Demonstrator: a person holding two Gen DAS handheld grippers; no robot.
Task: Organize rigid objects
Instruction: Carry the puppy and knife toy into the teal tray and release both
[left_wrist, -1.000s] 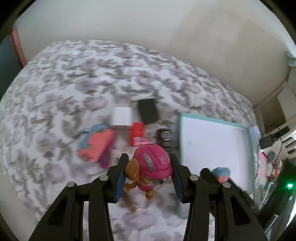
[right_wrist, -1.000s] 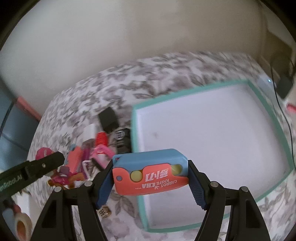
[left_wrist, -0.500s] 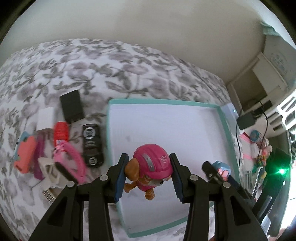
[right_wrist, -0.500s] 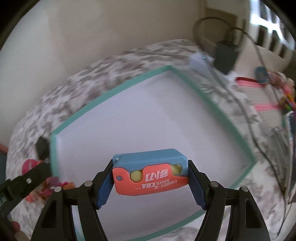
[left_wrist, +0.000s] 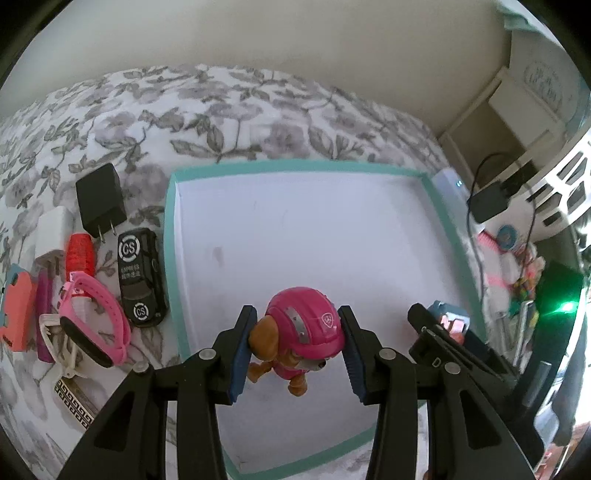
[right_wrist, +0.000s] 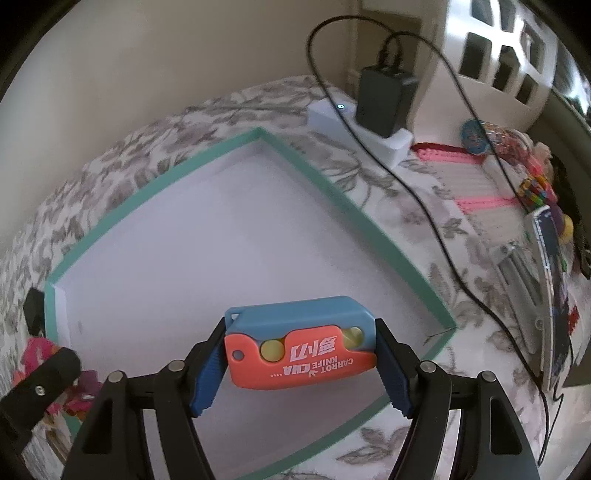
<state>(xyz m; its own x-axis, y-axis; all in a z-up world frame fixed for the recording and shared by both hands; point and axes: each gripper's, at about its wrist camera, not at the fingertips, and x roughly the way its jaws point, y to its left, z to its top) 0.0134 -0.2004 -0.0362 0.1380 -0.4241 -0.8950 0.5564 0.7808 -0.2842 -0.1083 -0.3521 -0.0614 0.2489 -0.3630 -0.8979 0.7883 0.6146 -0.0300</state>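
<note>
My left gripper (left_wrist: 295, 354) is shut on a pup toy with a pink helmet (left_wrist: 301, 332), held above the near part of a white tray with a teal rim (left_wrist: 170, 236). My right gripper (right_wrist: 301, 365) is shut on a blue and orange carrot knife (right_wrist: 301, 347), above the same tray (right_wrist: 343, 199). The right gripper and the knife's blue end (left_wrist: 448, 314) show at the right in the left wrist view. The tray's floor is bare.
Left of the tray on the floral bedspread lie a black toy car (left_wrist: 142, 273), a black plug (left_wrist: 99, 199), a white plug (left_wrist: 53, 229), a red spool (left_wrist: 79, 251), a pink band (left_wrist: 96, 325) and an orange case (left_wrist: 16, 310). A power adapter with cables (right_wrist: 384, 99) stands beyond the tray's far right corner.
Both grippers have moved to the right, from over the pile of objects to over the tray. Each has kept hold of its object.
</note>
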